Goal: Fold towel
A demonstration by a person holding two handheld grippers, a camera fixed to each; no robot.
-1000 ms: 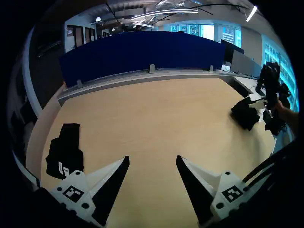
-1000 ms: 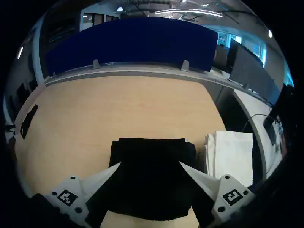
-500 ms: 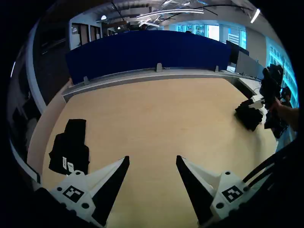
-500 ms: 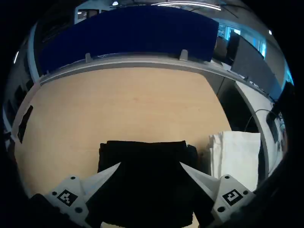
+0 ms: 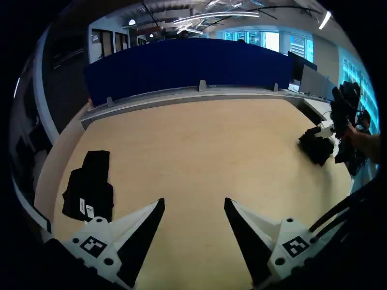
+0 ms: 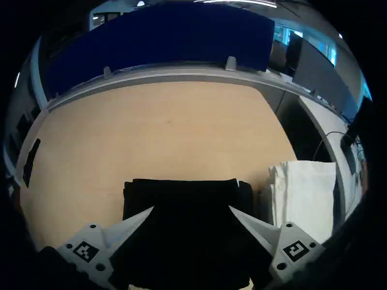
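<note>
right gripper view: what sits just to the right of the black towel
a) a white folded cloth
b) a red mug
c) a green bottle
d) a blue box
a: a white folded cloth lies beside the black towel, on its right side in that view.

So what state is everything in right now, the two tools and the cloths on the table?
black towel: folded, lying flat.
white towel: folded, beside the black towel.
right tool: open, one finger on each side of the black towel.
left tool: open, holding nothing.
black cloth: rumpled, lying apart from both tools.
</note>
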